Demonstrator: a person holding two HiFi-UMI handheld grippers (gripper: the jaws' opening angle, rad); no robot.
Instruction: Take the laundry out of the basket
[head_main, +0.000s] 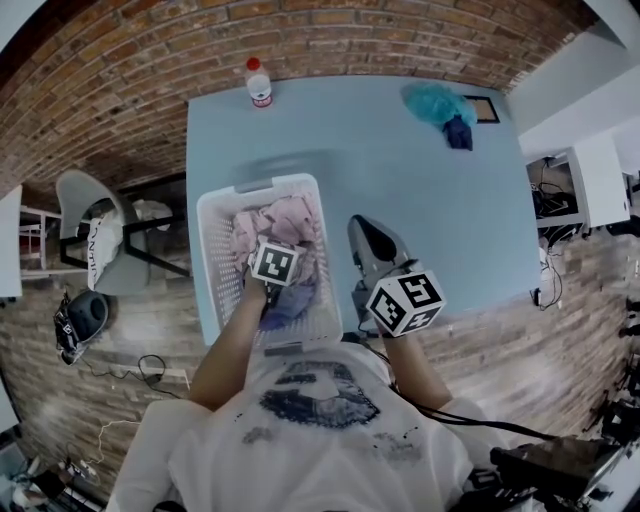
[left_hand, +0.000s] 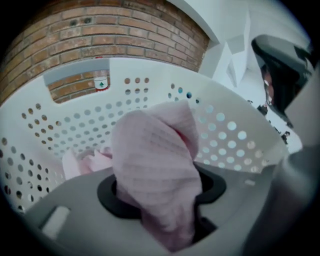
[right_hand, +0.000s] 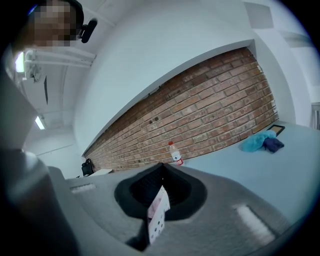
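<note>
In the head view, the basket (head_main: 213, 236) sat at the table's (head_main: 430, 190) 7 o'clock corner, close to the near edge. Pink laundry (head_main: 290, 218) and a bluish piece (head_main: 291, 300) were heaped inside it. The left gripper (head_main: 271, 262) was sunk steeply into the heap, and the right gripper (head_main: 363, 229) hung outside at the basket's 3 o'clock without touching it. With nothing bracing so light a basket, a lift would probably drag or tip it toward that edge, especially if the pieces were tangled. In the left gripper view, the jaws were clamped on a bunched fold of pink waffle cloth (left_hand: 156, 167) that rose toward 12 o'clock, with more pink lying low at 9 o'clock. Only a fold seemed to be pinched, so the cloth could slip free once its weight came on, or snag on the perforated wall. In the right gripper view, the jaws stood almost together and held nothing. They pointed across the table at a bottle (right_hand: 175, 153) near 12 o'clock and teal cloth (right_hand: 256, 142) at 2 o'clock, too far off to catch a dropped piece.
</note>
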